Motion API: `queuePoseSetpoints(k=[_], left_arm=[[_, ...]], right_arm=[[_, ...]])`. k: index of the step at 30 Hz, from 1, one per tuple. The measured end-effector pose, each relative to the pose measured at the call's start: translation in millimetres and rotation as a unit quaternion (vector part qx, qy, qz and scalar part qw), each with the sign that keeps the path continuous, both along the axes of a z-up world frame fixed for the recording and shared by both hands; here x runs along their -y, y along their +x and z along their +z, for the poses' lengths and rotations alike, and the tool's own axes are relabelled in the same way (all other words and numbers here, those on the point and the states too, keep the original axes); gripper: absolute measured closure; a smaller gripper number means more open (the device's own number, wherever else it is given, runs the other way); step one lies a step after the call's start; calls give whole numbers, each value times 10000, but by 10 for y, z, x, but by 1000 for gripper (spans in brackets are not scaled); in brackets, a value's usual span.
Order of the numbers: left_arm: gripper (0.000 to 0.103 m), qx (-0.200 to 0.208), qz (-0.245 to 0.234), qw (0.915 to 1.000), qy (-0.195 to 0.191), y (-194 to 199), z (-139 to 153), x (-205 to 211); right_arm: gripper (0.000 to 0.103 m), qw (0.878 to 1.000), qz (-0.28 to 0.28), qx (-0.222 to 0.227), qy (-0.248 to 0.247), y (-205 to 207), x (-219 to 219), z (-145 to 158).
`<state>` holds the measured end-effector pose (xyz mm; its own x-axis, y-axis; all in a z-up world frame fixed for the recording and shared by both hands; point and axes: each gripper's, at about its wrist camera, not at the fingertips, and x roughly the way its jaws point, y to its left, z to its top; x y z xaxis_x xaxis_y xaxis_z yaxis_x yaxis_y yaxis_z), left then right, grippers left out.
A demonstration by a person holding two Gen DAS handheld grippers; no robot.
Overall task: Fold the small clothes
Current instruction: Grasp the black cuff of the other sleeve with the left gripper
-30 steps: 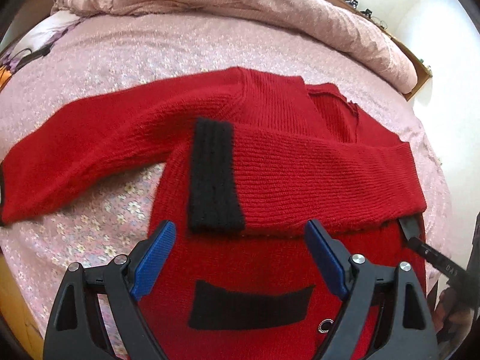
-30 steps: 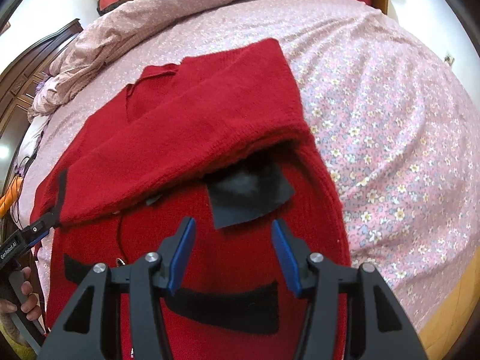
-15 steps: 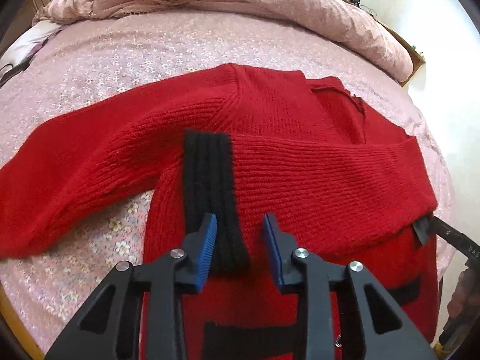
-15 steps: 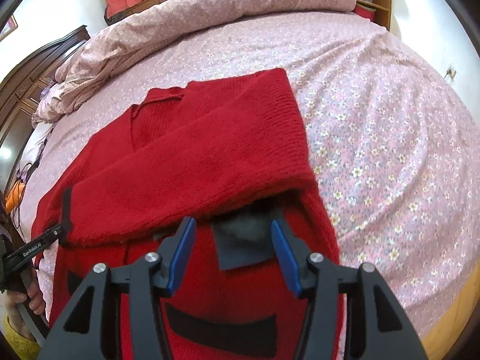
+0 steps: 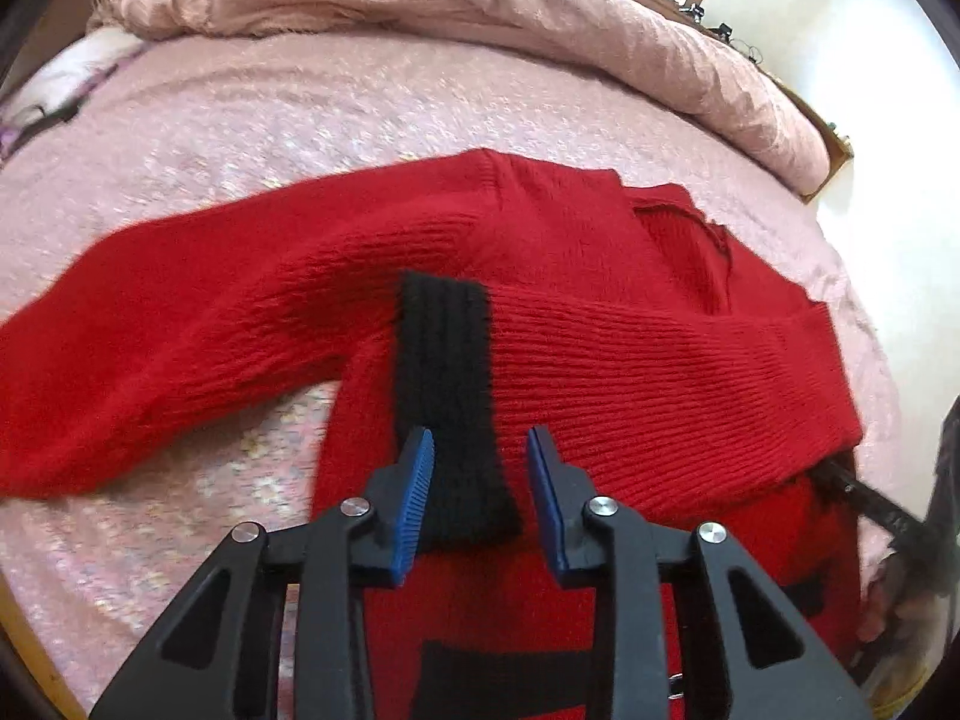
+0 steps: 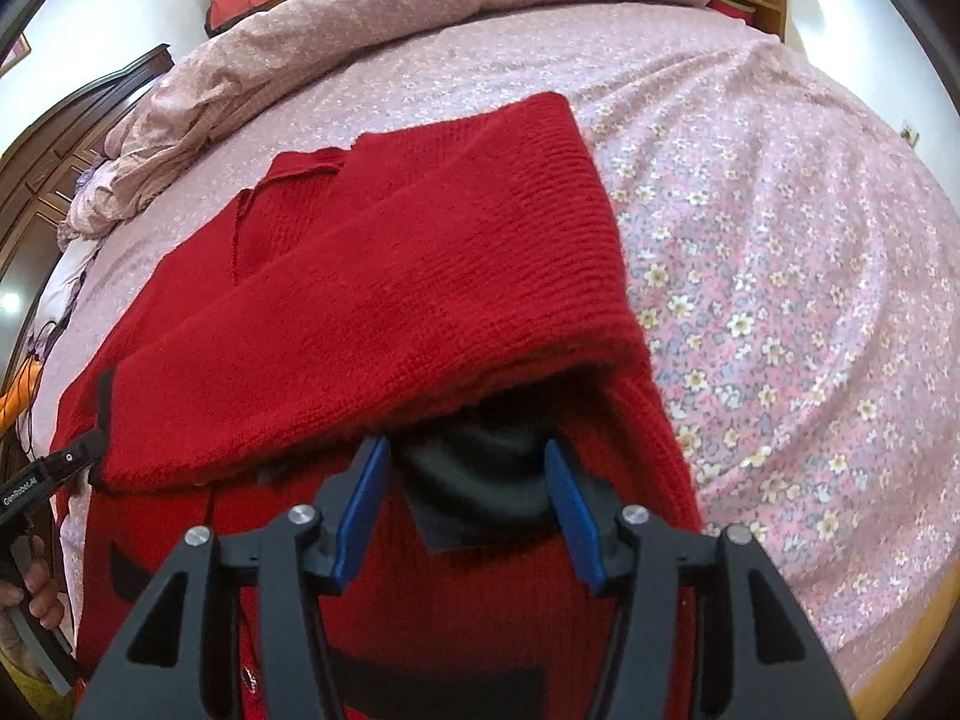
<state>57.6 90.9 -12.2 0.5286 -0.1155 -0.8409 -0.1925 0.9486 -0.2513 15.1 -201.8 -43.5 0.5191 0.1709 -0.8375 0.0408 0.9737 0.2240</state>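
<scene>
Your left gripper pinches the black cuff of the folded sleeve. Your right gripper is spread around a black patch. Red cardigan lies on the floral bedsheet.

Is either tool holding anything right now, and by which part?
Left tool straddles the sleeve's black cuff; whether it grips cannot be told. Right tool holds nothing.
</scene>
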Motion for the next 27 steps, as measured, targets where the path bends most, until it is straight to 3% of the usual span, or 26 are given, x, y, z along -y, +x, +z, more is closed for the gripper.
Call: queuePoseSetpoints(k=[3, 11, 12, 14, 17, 27], left_arm=[[77, -210, 34, 9995, 222, 32, -91, 11], [76, 16, 87, 10000, -39, 190, -168, -49], [78, 63, 105, 9999, -100, 199, -170, -66], [93, 127, 62, 9997, -186, 199, -156, -77], [98, 395, -93, 9985, -373, 186, -43, -46], [98, 1406, -485, 9888, 126, 429, 648, 15]], right_arm=[[44, 10000, -3, 22, 43, 6, 15, -3], [43, 10000, 6, 55, 33, -7, 10, -5], [43, 10000, -7, 57, 49, -9, 14, -1], [43, 9999, -37, 62, 89, -22, 22, 12], [44, 9998, -75, 69, 169, -49, 40, 50], [44, 9966, -278, 744, 226, -76, 138, 438]])
